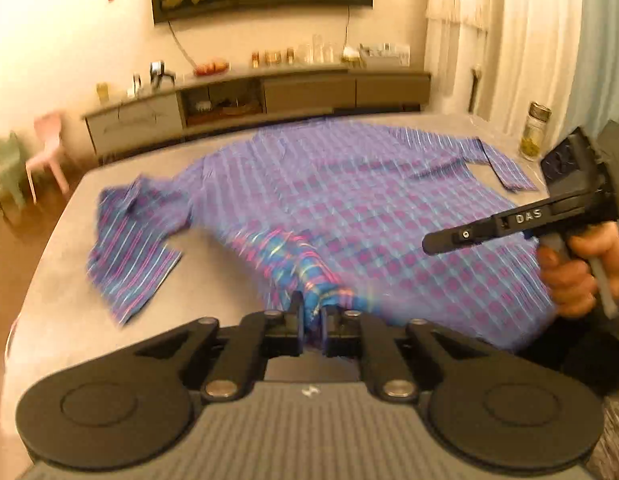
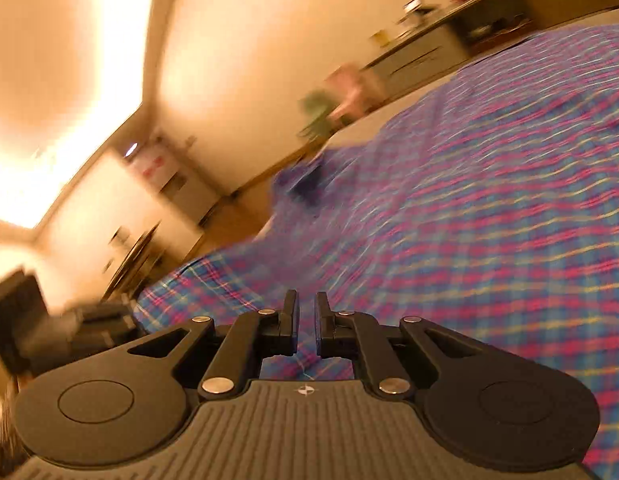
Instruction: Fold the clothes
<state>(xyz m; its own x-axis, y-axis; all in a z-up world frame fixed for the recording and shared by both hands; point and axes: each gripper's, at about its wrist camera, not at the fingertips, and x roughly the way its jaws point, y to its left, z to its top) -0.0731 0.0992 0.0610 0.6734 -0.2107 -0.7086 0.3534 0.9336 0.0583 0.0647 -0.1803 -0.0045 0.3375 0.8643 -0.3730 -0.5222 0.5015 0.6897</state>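
Note:
A blue and pink plaid shirt (image 1: 349, 200) lies spread on the grey table (image 1: 69, 312), sleeves out to the left and far right. My left gripper (image 1: 311, 312) is shut on a bunched fold of the shirt's near hem and lifts it slightly. My right gripper shows from the side in the left wrist view (image 1: 449, 238), held in a hand over the shirt's right part. In the right wrist view, tilted and blurred, my right gripper (image 2: 307, 312) has its jaws nearly closed just above the shirt (image 2: 489, 220); no cloth shows clearly between them.
A glass jar (image 1: 534, 132) stands at the table's far right corner. A long low cabinet (image 1: 261, 96) with bottles runs along the back wall. Small pink (image 1: 49, 152) and green chairs stand on the floor at left. Curtains hang at right.

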